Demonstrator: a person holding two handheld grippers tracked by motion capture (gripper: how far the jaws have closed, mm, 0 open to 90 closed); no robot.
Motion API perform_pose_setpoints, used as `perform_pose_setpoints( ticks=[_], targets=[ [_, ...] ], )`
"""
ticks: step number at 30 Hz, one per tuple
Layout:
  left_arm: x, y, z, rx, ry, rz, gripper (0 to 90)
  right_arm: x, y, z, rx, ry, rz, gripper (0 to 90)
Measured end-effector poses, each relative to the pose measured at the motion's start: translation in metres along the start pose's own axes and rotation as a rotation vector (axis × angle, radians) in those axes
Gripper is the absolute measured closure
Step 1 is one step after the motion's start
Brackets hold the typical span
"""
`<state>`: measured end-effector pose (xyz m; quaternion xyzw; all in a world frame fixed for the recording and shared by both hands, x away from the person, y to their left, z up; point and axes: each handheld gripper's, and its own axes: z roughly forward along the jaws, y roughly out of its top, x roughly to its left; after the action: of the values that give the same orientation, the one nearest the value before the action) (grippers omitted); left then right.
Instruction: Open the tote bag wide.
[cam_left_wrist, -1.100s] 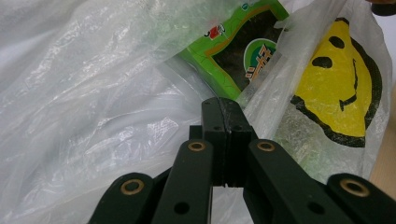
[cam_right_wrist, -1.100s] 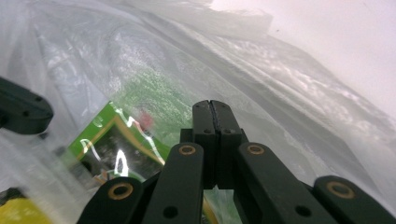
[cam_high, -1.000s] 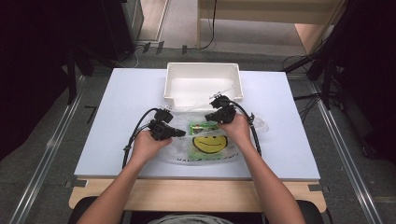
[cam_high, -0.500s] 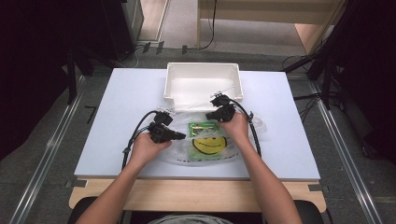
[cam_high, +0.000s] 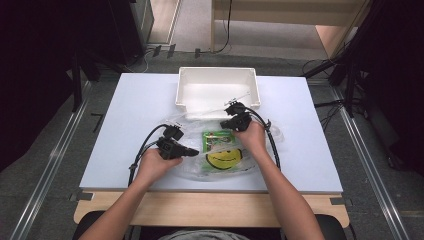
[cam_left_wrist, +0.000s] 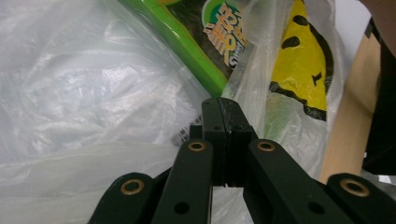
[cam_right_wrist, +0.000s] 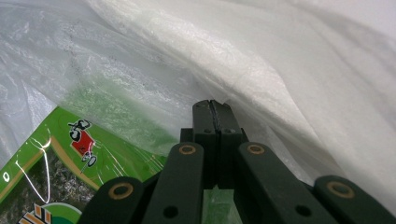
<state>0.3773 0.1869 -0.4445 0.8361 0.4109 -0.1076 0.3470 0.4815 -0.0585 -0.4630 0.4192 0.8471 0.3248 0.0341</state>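
Note:
A clear plastic bag (cam_high: 192, 171) printed with a yellow smiley face (cam_high: 225, 159) lies flat on the white table (cam_high: 140, 100). Inside it is a green snack packet (cam_high: 216, 138). My left gripper (cam_high: 196, 151) lies at the bag's left side, jaws together, pinching the film. My right gripper (cam_high: 225, 124) is at the bag's far edge, also shut on the film. In the left gripper view the closed gripper (cam_left_wrist: 224, 105) meets a fold of the bag (cam_left_wrist: 93, 93) beside the packet (cam_left_wrist: 196, 51) and the smiley (cam_left_wrist: 303, 60). In the right gripper view the closed gripper (cam_right_wrist: 215, 105) holds the bag (cam_right_wrist: 280, 70) above the packet (cam_right_wrist: 56, 154).
A white rectangular tray (cam_high: 217, 71) stands just beyond the bag at the table's far middle. Black cables loop from both grippers across the table. Dark stands and floor rails flank the table on both sides.

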Motion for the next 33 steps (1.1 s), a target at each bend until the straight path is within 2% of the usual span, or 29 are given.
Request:
perform_pose_setpoints(
  ticks=[9, 15, 20, 33],
  targets=[
    [-0.01, -0.012, 0.0, 0.005, -0.045, 0.007, 90.0, 0.0, -0.001, 0.0, -0.001, 0.003, 0.015, 90.0],
    [-0.019, -0.02, 0.002, 0.024, -0.049, 0.034, 90.0, 0.0, -0.001, 0.0, -0.003, 0.003, 0.018, 90.0],
    [-0.025, -0.028, 0.004, 0.038, -0.059, 0.04, 90.0, -0.001, -0.001, 0.0, -0.004, 0.004, 0.02, 90.0],
    [-0.03, -0.046, 0.009, 0.063, -0.072, 0.037, 90.0, -0.001, -0.001, 0.0, -0.006, 0.005, 0.025, 90.0]
  ],
)
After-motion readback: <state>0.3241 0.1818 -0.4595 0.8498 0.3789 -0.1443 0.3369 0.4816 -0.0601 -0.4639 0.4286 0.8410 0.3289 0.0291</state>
